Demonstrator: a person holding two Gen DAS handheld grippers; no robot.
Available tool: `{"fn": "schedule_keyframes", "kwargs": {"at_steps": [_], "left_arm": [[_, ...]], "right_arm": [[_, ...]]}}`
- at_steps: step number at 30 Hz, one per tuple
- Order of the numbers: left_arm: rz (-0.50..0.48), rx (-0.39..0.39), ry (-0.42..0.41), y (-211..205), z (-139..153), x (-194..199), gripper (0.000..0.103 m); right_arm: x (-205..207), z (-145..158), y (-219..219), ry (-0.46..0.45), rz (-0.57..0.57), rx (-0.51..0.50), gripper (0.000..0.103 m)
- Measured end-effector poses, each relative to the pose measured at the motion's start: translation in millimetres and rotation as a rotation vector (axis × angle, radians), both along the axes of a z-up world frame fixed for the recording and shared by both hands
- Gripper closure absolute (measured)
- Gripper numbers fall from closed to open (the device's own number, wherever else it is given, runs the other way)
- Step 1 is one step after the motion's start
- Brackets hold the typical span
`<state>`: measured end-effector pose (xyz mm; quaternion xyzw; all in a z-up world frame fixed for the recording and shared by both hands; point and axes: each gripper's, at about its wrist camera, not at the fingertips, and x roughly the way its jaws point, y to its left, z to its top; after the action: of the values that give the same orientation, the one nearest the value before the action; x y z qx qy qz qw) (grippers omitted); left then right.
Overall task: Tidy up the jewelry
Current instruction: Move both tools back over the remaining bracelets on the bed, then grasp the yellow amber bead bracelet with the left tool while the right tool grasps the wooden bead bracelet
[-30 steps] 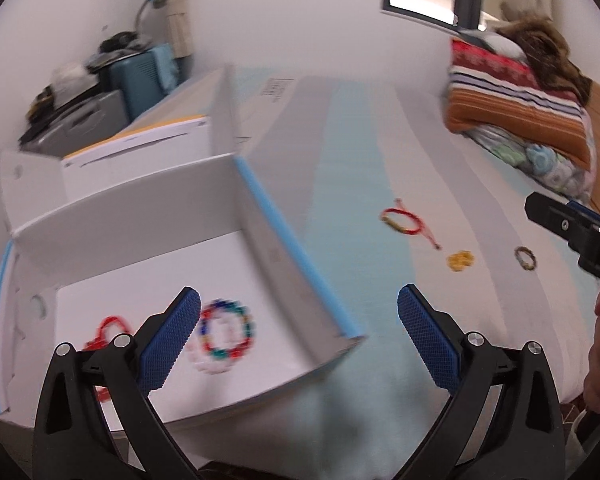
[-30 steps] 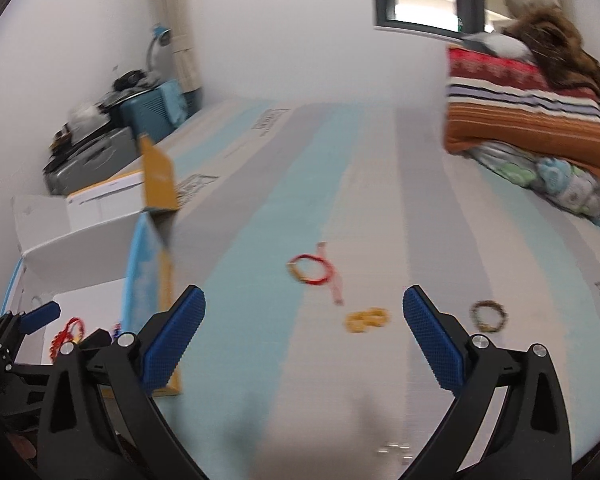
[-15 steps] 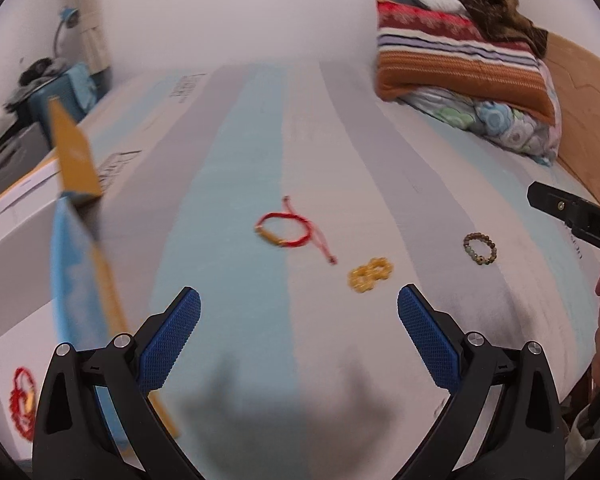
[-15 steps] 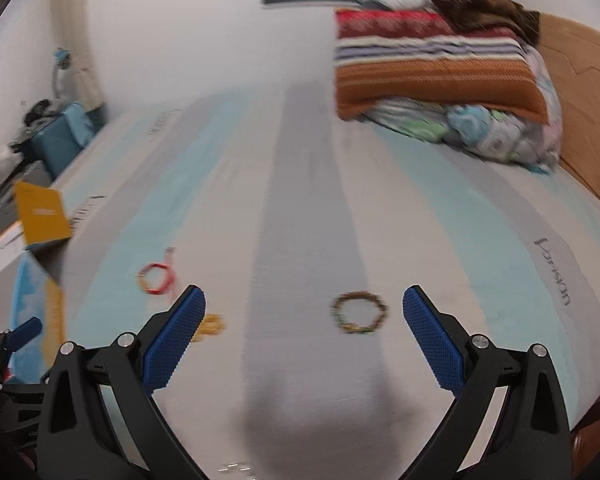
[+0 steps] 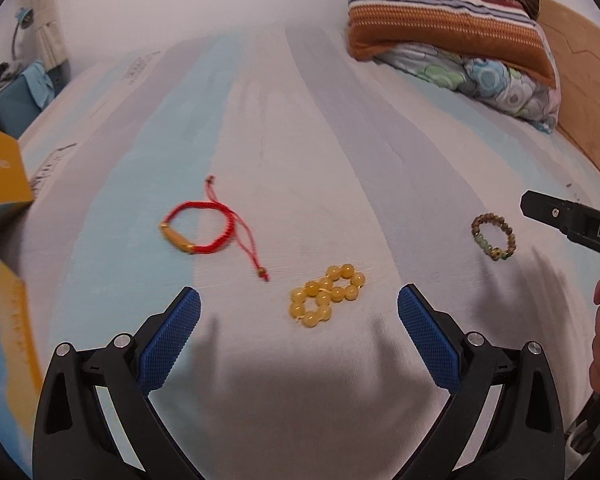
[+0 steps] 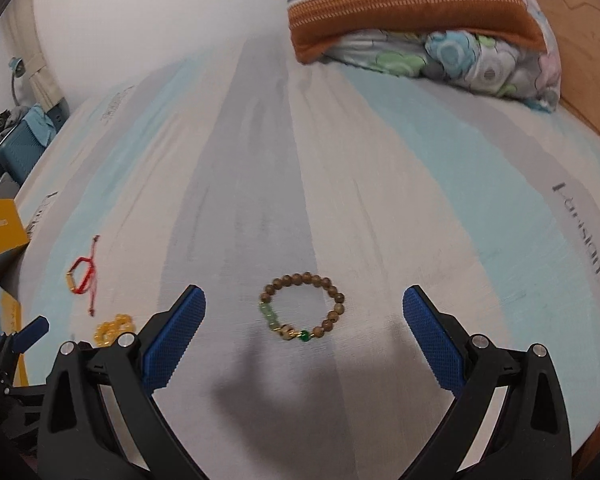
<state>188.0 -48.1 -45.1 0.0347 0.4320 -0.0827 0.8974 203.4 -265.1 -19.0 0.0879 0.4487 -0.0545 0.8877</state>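
Three bracelets lie on the striped bed sheet [image 5: 300,140]. A yellow bead bracelet [image 5: 327,295] lies twisted in a figure eight, straight ahead of my open, empty left gripper [image 5: 299,328]. A red cord bracelet [image 5: 204,226] with a gold tube lies to its left. A brown bead bracelet [image 6: 303,306] with green beads lies between the fingers of my open, empty right gripper [image 6: 303,326]; it also shows in the left wrist view [image 5: 494,237]. The yellow bracelet [image 6: 114,328] and red one [image 6: 85,274] show at left in the right wrist view.
A yellow and blue box flap [image 5: 2,176] stands at the left edge. Folded striped and floral blankets [image 5: 452,36] lie at the far right by a wooden headboard [image 5: 580,80]. A blue case [image 5: 16,96] sits beyond the bed's far left.
Both grippers have swung right, away from the white box, and come lower over the sheet. The yellow bracelet now lies ahead of the left gripper, the brown one between the right fingers.
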Motion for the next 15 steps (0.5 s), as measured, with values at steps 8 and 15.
{"fn": "schedule_keyframes", "kwargs": {"at_steps": [8, 15], "left_arm": [[-0.037, -0.022, 0.054, -11, -32, 15, 0.007], [-0.031, 0.034, 0.038, -18, -37, 13, 0.023]], "right_arm": [[13, -26, -9, 0.074, -0.024, 0.024, 0.014], [18, -36, -12, 0.108, -0.049, 0.047, 0.029]]}}
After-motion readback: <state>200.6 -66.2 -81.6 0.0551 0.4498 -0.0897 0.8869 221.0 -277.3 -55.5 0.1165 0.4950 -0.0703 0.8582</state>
